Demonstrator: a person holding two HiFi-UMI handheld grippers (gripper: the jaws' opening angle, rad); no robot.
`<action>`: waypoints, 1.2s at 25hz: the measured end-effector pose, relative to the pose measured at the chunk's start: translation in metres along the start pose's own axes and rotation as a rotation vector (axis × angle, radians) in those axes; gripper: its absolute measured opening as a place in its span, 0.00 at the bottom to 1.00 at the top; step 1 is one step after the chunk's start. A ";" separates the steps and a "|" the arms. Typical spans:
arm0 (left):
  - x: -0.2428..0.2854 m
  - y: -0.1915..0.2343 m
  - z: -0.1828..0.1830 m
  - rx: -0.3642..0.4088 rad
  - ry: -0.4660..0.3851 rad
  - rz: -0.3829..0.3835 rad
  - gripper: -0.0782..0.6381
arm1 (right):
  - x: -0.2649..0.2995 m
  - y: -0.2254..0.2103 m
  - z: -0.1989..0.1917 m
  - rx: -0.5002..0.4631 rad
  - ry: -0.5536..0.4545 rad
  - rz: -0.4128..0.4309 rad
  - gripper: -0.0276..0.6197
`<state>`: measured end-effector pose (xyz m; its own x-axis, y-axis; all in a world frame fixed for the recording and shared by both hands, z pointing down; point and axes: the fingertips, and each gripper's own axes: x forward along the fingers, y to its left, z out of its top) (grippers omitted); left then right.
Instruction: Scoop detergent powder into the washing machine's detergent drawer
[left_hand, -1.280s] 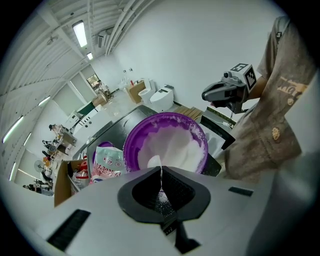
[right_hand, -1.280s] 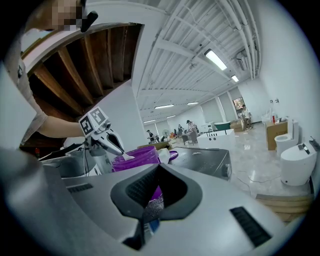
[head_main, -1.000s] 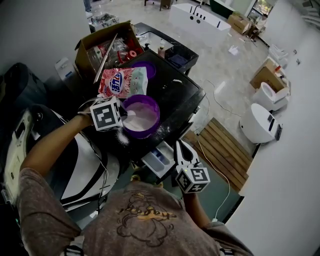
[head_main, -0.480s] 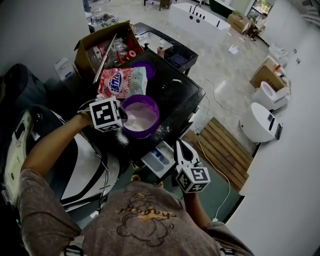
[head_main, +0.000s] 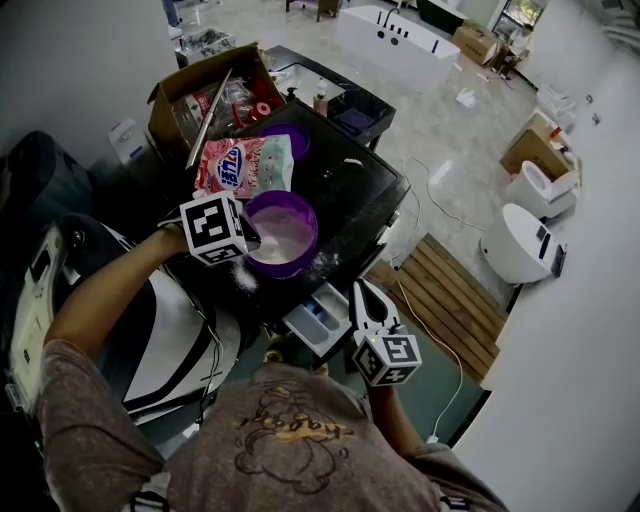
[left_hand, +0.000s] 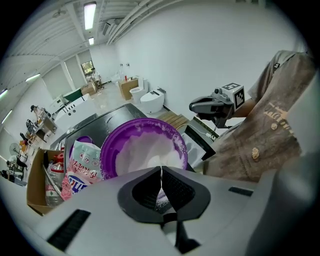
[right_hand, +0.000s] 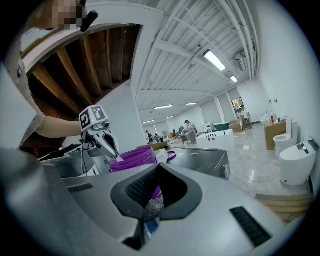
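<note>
Left hand-held gripper (head_main: 254, 238) clamped, right one (head_main: 360, 291) closed

left gripper (head_main: 251, 236): over the last second its tips have drawn back slightly. they have moved from above the powder (head_main: 287, 240) toward the near rim of the purple bowl (head_main: 314, 214), and now sit at that rim. the white scoop (right_hand: 119, 158) clamped in its jaws has come back with them. it shows less of itself over the powder in the head view than one second ago. its marker cube (head_main: 212, 229) has turned a little and shifted only marginally.

right gripper (head_main: 362, 293): it stands a trace higher in the head view than one second ago. the shift is minimal.
</note>
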<state>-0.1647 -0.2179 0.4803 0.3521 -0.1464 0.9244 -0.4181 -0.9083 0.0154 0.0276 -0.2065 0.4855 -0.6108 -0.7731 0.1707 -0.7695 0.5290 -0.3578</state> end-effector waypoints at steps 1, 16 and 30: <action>0.001 -0.001 0.001 -0.005 -0.003 -0.008 0.14 | 0.000 0.000 0.000 0.002 0.000 -0.001 0.03; 0.006 -0.016 0.015 -0.061 -0.043 -0.109 0.14 | -0.005 -0.010 -0.004 -0.014 -0.001 -0.016 0.03; 0.009 -0.024 0.025 -0.152 -0.103 -0.197 0.14 | -0.010 -0.015 -0.006 -0.028 0.000 -0.026 0.03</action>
<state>-0.1307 -0.2068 0.4789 0.5195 -0.0194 0.8543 -0.4517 -0.8548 0.2553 0.0437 -0.2043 0.4948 -0.5906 -0.7867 0.1800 -0.7901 0.5181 -0.3276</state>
